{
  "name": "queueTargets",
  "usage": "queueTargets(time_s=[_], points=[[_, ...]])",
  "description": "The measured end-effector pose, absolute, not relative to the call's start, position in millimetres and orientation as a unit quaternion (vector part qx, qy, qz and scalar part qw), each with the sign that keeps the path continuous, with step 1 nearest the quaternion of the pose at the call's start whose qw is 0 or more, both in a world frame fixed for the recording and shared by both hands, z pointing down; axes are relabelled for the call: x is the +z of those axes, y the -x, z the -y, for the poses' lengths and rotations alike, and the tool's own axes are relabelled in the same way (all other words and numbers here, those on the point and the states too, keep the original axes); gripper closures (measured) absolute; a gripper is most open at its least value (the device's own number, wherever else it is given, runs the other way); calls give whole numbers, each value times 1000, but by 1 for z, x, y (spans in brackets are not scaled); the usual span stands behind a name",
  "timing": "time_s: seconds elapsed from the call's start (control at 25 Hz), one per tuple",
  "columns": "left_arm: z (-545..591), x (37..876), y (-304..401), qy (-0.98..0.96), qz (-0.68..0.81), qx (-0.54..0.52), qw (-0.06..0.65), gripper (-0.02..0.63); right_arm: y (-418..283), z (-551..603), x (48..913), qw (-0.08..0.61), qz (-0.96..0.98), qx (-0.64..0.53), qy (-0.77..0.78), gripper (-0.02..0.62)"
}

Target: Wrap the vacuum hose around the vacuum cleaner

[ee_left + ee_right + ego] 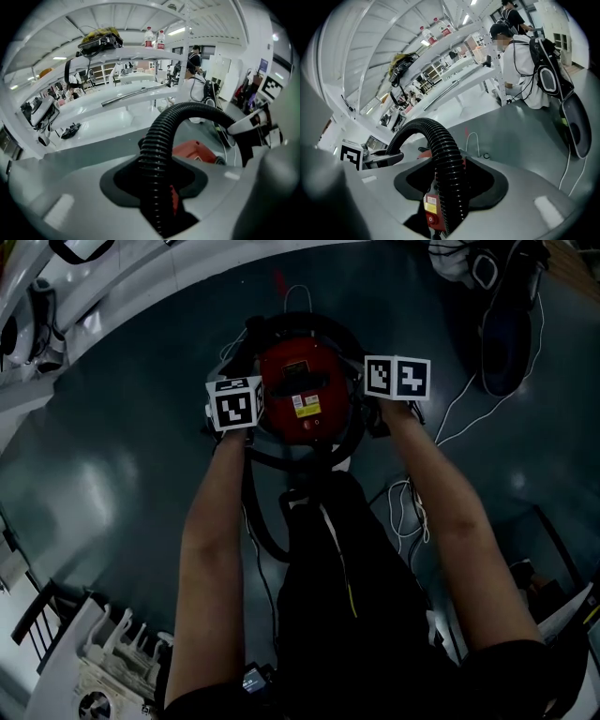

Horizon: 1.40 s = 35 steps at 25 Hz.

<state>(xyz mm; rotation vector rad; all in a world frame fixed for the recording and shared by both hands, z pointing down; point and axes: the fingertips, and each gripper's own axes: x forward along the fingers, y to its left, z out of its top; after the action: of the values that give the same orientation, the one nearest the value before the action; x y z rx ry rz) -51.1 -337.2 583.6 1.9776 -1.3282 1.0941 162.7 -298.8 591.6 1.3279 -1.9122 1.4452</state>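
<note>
The red vacuum cleaner (pixel 302 390) stands on the dark floor between my two grippers in the head view. Its black ribbed hose (pixel 309 454) loops around the body. My left gripper (pixel 249 420) is at the vacuum's left side and my right gripper (pixel 377 405) at its right side. In the left gripper view the hose (pixel 154 168) arches up and runs down between the jaws, with the red body (pixel 194 150) behind it. In the right gripper view the hose (pixel 449 168) likewise passes between the jaws, beside the vacuum's label and switch (pixel 431 208). Both grippers appear shut on the hose.
White cables (pixel 409 512) trail on the floor to the right of the person's legs. A white rack (pixel 103 667) stands at the lower left, and dark bags (pixel 506 324) lie at the upper right. White tables (pixel 117 105) and a person with a backpack (pixel 525 61) are farther off.
</note>
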Motion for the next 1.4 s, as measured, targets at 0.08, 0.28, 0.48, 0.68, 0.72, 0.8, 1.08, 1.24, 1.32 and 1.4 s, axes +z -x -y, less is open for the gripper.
queueTargets(time_s=[0.08,0.28,0.48,0.68,0.72,0.8,1.08,1.24,1.32,1.4], points=[[344,590,52,-726,489,409,258,439,-162,305,599,202,685,513,-477,394],[349,611,53,-718,481,432,259,439,-166,313,624,227,682,506,-477,392],[351,623,57,-712,484,435,263,439,-165,320,637,246,683,495,-478,391],[355,633,61,-706,490,439,262,437,-163,326,647,258,681,486,-484,390],[356,635,61,-705,491,439,261,437,-163,326,649,259,679,486,-486,388],[358,638,62,-705,494,438,259,437,-163,327,652,259,675,484,-492,387],[366,649,65,-707,486,450,249,434,-163,330,663,279,670,473,-499,380],[370,660,68,-702,484,454,259,433,-161,329,673,295,662,473,-501,379],[372,663,70,-699,480,461,261,430,-160,329,676,305,660,468,-502,379],[372,667,73,-696,477,467,264,427,-160,330,678,311,661,464,-501,377]])
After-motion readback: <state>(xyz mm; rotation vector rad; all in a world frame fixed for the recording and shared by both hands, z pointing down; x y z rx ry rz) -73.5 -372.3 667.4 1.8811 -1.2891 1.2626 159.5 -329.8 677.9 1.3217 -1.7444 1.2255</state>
